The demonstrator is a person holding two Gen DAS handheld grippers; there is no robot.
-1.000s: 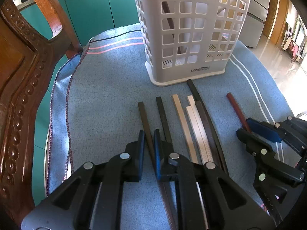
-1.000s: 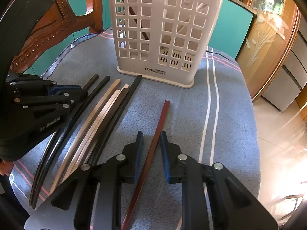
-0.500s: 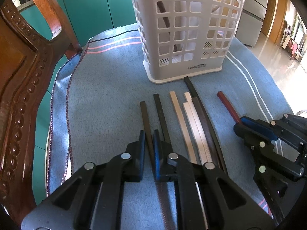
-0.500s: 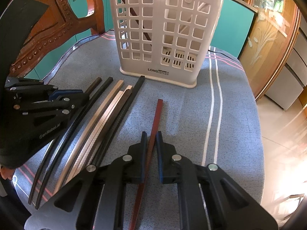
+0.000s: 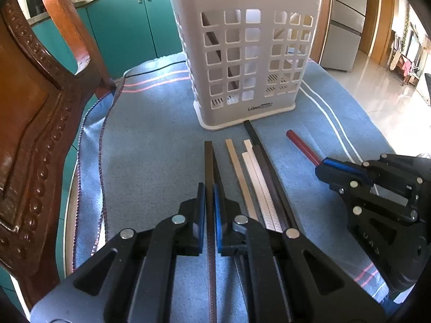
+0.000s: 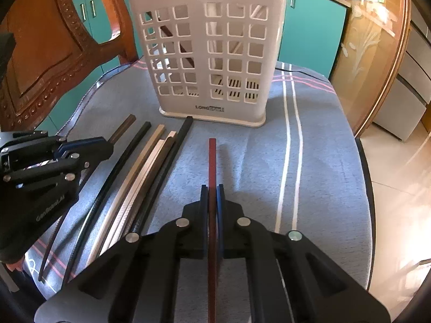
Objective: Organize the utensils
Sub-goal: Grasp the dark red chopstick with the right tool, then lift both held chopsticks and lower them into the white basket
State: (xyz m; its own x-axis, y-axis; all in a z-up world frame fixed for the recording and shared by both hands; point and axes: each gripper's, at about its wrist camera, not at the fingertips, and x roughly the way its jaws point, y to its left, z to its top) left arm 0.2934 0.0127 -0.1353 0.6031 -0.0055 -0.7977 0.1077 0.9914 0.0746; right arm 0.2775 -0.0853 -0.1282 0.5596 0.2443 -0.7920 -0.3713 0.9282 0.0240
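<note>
- My left hand-held gripper point(image 5: 209, 196) is clamped on a dark brown chopstick point(image 5: 208, 161), whose free end points toward the white utensil basket point(image 5: 247, 62).
- My right hand-held gripper point(image 6: 212, 196) has just closed on the red chopstick point(image 6: 212, 161); its pads press both sides of the stick, which also points toward the basket.
- The basket stands upright on the blue cloth point(image 5: 150, 140) that covers the tabletop; a few sticks already lean inside it.
- Between the two held sticks, on the near side of the basket, the remaining chopsticks point(image 6: 150, 161) lie side by side on the cloth: black, tan, white and dark ones, the longest dark one almost touching the basket's base.
- A carved wooden chair point(image 5: 29, 123) stands left of the basket.
</note>
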